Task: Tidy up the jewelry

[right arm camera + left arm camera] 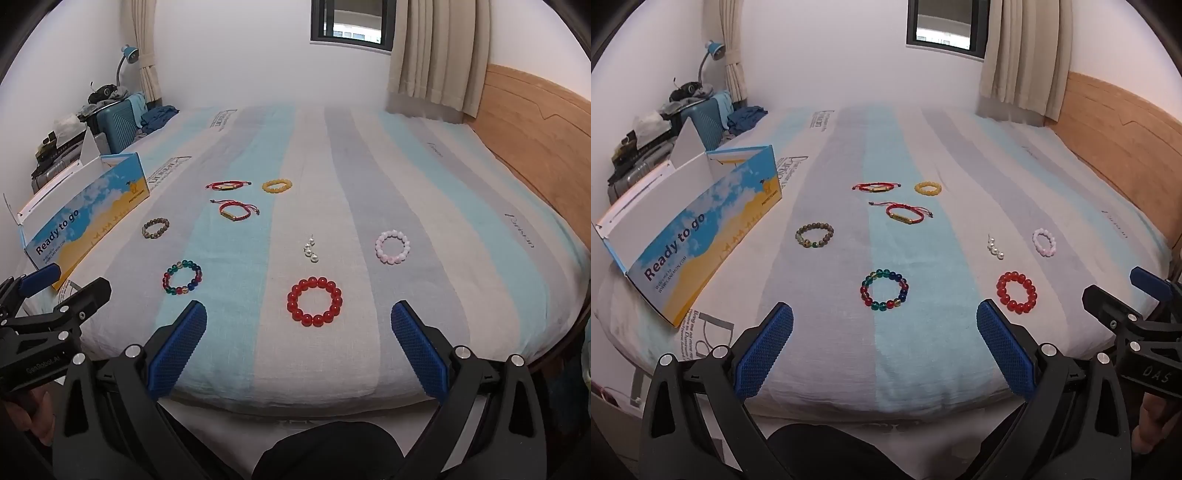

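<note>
Seven bracelets lie on the striped bed (332, 155), none touching another: one red bead bracelet (314, 302); one multicolour bead bracelet (884, 290); one pink bead bracelet (392, 246); one yellow bead bracelet (277, 185); one brown bead bracelet (815, 236); two red cord bracelets, far (876, 187) and near (905, 214); also one short string of pearls (311, 251). One open printed box (698, 236) stands at the bed's left edge. Both tongs are apart and empty over the near edge: left tongs (884, 347); right tongs (299, 347). Left view alone shows the right tongs from the side; right view alone shows the left tongs from the side and a window's lit panes (349, 33).
</note>
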